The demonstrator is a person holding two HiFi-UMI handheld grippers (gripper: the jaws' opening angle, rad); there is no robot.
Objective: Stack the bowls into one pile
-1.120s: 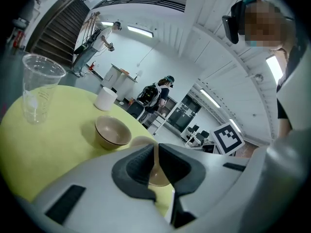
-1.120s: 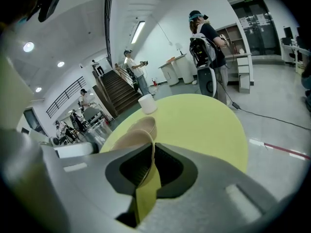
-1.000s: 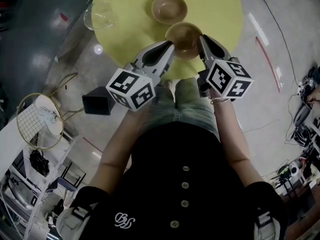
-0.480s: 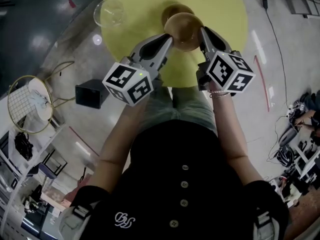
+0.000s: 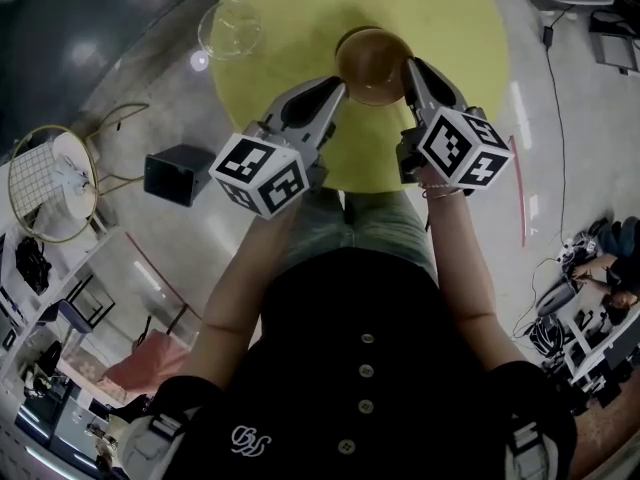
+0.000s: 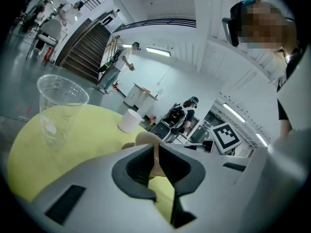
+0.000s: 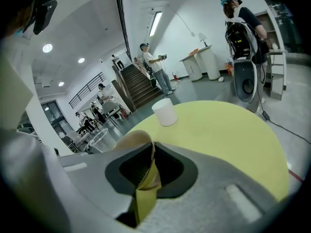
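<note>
A brown bowl (image 5: 372, 63) hangs over the round yellow table (image 5: 300, 8), gripped from both sides. My left gripper (image 5: 341, 89) is shut on its left rim, a thin tan edge between the dark pads (image 6: 155, 155). My right gripper (image 5: 407, 70) is shut on the right rim (image 7: 146, 171). The second brown bowl is almost wholly hidden under the held one; only a sliver of its rim (image 5: 346, 37) shows, and a small brown edge (image 6: 127, 145) in the left gripper view. Whether the two bowls touch I cannot tell.
A clear plastic cup (image 5: 230, 30) stands at the table's left edge, also in the left gripper view (image 6: 59, 108). A white paper cup (image 7: 164, 112) stands at the far side. A black box (image 5: 178, 174) sits on the floor at the left. People stand in the background.
Both grippers carried the held bowl away from me across the table. It was beside the second bowl a second ago and now covers it almost fully.
</note>
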